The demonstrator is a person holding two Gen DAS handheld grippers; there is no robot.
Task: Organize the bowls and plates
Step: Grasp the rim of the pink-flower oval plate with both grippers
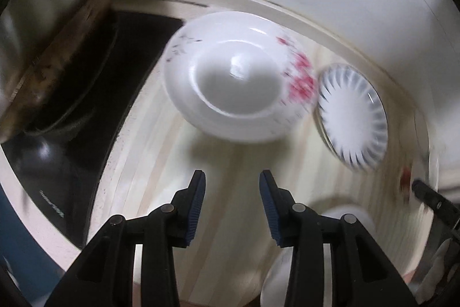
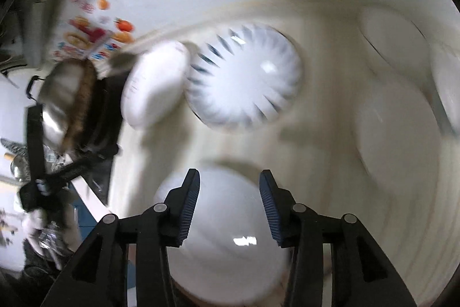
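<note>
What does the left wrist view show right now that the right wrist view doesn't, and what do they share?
Only the left wrist view: the red floral print on the deep white plate, and the empty left gripper seen from behind. Only the right wrist view: a plain white dish beneath the open right gripper, and more blurred white dishes to its right. Both: the blue-rayed plate beside the deep plate on the pale countertop.

You will find no legible text, brand, number or sign in either view. The colourful printed sheet (image 2: 86,30) on the wall, up and to the left of the blue-rayed plate (image 2: 244,76), carries fruit pictures and marks that may be characters, but motion blur leaves them unreadable. A faint pale mark on the black stove surface (image 1: 51,209) is likewise unreadable.
</note>
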